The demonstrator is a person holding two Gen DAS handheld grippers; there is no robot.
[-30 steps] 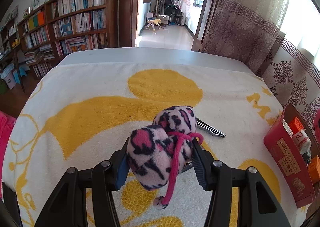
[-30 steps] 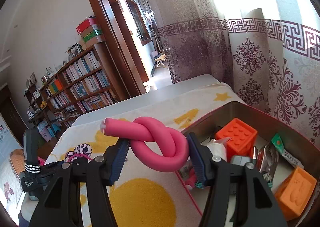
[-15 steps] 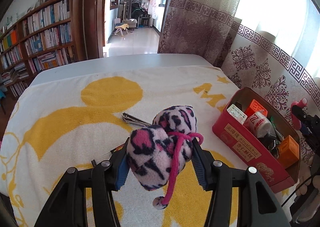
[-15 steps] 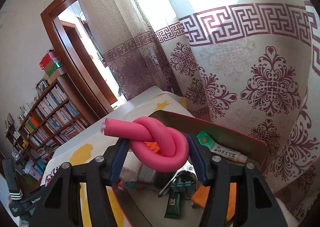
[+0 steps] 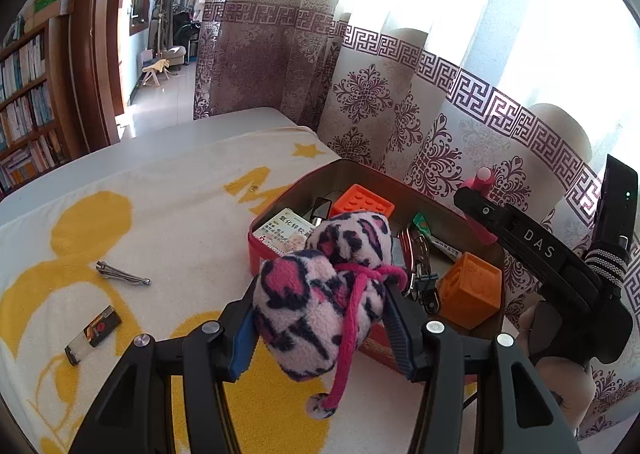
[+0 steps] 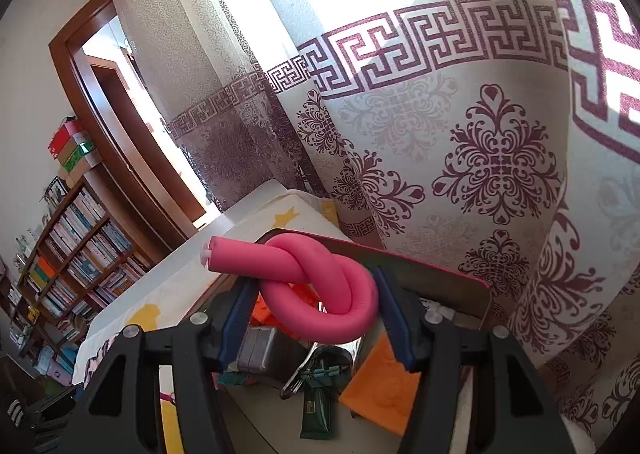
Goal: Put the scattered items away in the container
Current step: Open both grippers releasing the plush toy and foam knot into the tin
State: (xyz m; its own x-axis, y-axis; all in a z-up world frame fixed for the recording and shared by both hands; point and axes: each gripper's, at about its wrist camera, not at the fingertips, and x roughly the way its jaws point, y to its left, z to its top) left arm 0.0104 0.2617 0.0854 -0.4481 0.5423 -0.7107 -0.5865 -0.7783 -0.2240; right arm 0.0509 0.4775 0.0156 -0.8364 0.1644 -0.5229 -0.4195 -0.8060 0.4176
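Here, left claw gripping plush toy, right claw gripping foam curler

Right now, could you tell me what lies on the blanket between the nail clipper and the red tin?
Nothing: in the left wrist view, bare blanket separates the nail clipper from the red tin.

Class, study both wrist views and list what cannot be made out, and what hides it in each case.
- Left wrist view: the tin's near middle is hidden behind the plush toy held in the left claw.
- Right wrist view: the pink foam roller in the right claw covers the orange brick beneath it.
- Left wrist view: print on the lighter is too small to read.
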